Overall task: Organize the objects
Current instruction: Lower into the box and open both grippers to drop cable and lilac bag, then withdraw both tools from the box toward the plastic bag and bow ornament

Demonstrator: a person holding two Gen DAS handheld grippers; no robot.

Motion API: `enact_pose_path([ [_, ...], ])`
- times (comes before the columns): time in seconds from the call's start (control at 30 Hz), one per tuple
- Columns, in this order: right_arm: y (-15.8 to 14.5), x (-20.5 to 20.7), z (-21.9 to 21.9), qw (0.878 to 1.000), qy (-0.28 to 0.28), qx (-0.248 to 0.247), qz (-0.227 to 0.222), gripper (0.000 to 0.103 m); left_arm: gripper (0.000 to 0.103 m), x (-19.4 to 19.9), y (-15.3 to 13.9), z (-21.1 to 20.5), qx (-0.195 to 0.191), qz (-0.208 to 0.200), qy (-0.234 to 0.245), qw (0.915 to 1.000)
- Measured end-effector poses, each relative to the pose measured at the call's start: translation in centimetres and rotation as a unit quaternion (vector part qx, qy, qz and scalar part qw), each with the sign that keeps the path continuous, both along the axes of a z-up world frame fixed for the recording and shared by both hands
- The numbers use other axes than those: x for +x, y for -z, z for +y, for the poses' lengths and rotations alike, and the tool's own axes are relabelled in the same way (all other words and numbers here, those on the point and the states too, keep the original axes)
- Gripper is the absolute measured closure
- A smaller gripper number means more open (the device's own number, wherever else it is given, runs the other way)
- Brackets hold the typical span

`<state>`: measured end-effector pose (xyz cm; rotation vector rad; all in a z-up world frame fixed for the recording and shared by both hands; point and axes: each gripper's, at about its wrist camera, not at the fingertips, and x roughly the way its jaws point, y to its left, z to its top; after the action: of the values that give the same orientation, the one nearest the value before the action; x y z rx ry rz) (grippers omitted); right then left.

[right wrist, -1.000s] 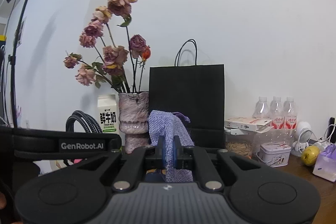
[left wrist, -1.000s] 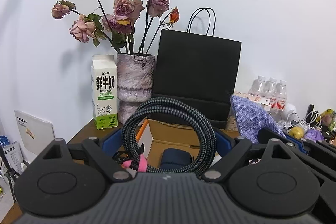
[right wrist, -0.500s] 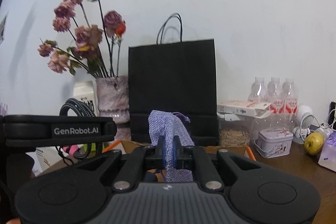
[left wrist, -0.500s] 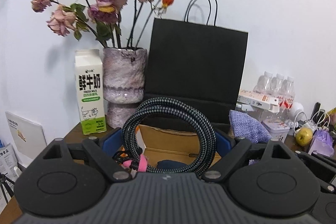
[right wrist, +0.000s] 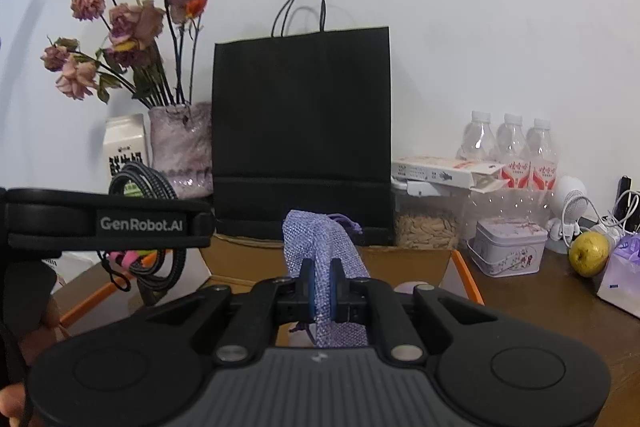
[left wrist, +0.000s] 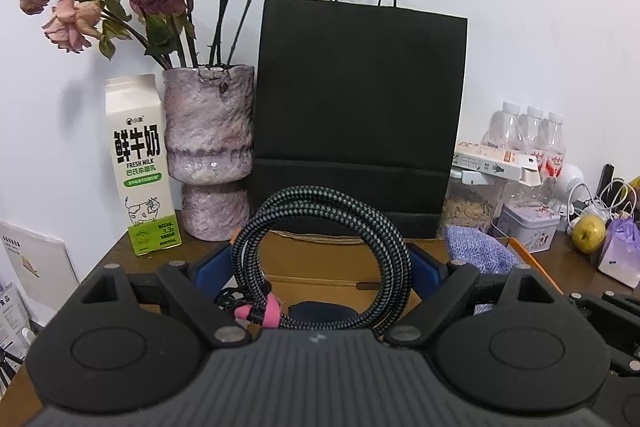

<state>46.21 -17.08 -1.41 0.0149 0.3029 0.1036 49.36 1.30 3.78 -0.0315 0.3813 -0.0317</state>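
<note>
Cable, coiled and braided, sits squeezed between the wide-set fingers of the left gripper, in front of the black bag. Right view: the right gripper pinches a purple pouch tight, also before the bag.

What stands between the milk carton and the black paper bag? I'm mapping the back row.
The purple vase of dried roses stands between the milk carton and black paper bag, clearest in the left wrist view.
</note>
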Motion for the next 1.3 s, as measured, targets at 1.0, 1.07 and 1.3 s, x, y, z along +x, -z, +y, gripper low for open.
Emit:
enact_pose_path([
  [1.0, 0.3, 0.4, 0.2, 0.999, 0.03, -0.009, 0.033, 0.0, 0.0, -0.4, -0.3, 0.2, -0.005, 0.0, -0.001, 1.0],
  [1.07, 0.1, 0.3, 0.2, 0.999, 0.028, -0.009, 0.033, 0.0, 0.0, -0.6, -0.5, 0.3, -0.002, 0.003, 0.001, 1.0],
  [1.3, -0.6, -0.7, 0.0, 0.999, 0.019, -0.002, 0.029, 0.0, 0.0, -1.9, -1.1, 0.6, -0.006, 0.0, 0.0, 1.0],
])
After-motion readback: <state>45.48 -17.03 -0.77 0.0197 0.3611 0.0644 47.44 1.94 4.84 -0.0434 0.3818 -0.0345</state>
